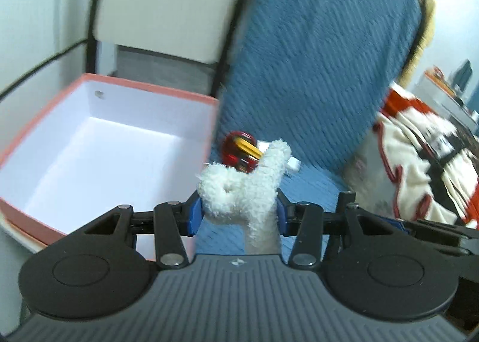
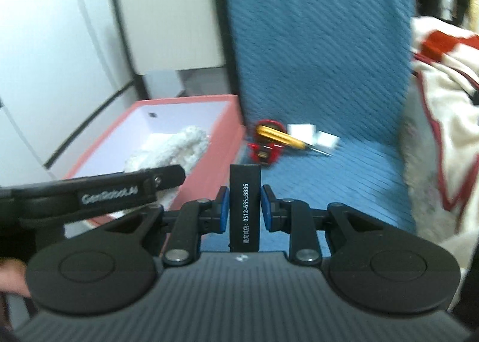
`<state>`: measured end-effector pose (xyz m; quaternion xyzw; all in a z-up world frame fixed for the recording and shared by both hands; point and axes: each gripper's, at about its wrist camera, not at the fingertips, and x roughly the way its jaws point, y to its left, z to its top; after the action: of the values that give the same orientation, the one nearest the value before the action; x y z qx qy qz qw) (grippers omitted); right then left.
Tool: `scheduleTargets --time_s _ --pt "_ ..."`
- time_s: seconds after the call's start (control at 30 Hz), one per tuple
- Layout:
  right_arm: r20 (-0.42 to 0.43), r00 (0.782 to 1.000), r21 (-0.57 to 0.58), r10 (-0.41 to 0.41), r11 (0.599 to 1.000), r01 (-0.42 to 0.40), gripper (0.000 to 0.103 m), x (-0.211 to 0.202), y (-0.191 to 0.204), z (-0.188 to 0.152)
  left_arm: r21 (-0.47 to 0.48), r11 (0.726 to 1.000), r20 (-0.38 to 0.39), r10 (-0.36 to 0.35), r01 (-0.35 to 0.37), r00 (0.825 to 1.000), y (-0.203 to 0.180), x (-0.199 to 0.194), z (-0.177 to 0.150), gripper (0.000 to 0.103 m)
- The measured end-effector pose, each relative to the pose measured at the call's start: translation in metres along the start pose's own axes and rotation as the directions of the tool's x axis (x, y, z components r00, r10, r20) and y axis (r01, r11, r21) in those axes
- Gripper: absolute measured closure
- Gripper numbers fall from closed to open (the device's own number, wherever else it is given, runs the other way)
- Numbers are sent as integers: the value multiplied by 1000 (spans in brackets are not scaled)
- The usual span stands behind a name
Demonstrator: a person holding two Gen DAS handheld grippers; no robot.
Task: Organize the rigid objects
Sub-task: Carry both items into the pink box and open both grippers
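A: What is held?
B: One white plush [image 1: 242, 189] is clamped in the left gripper [image 1: 238, 211], one black bar [image 2: 244, 207] in the right gripper [image 2: 245, 210].
A: And beside the box [image 2: 227, 132]?
B: One red tape measure [image 2: 266, 144], one yellow screwdriver [image 2: 281, 136] and two white blocks [image 2: 302, 130] are seen on the blue cloth [image 2: 344, 180].

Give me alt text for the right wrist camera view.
The right gripper holds a black bar with white print above a blue quilted cover. A pink box sits left; a red tape measure and yellow screwdriver lie ahead.
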<state>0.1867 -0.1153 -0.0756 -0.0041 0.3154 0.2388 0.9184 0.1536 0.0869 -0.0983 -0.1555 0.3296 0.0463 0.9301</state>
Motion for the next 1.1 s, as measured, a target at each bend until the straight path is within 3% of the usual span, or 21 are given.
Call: scheduleTargets --time_s 0.17,0.23,0.33,0.4,0.53,0.77,1.1 --pt "-22 997 -24 80 996 -80 77 26 44 16 -76 995 5 61 -60 998 60 -9 18 51" --pt "-54 987 5 153 988 -153 77 40 55 23 -144 989 -12 38 -39 999 90 -7 26 51" --pt "-61 991 -83 117 989 -122 77 61 79 31 -164 981 -4 105 -105 994 121 -5 32 51" --pt "-67 988 -85 138 986 -144 77 74 89 34 -210 972 -13 106 -106 994 140 2 34 51" --pt "-110 984 -79 142 985 -151 77 106 105 35 -143 980 -60 131 -138 990 153 25 39 51" --pt "-196 973 -66 122 988 -137 77 147 114 24 -150 981 -120 102 -120 988 182 65 43 50" --pt "-217 973 -52 82 994 -96 76 186 108 25 -122 985 -162 99 -120 982 202 97 43 50"
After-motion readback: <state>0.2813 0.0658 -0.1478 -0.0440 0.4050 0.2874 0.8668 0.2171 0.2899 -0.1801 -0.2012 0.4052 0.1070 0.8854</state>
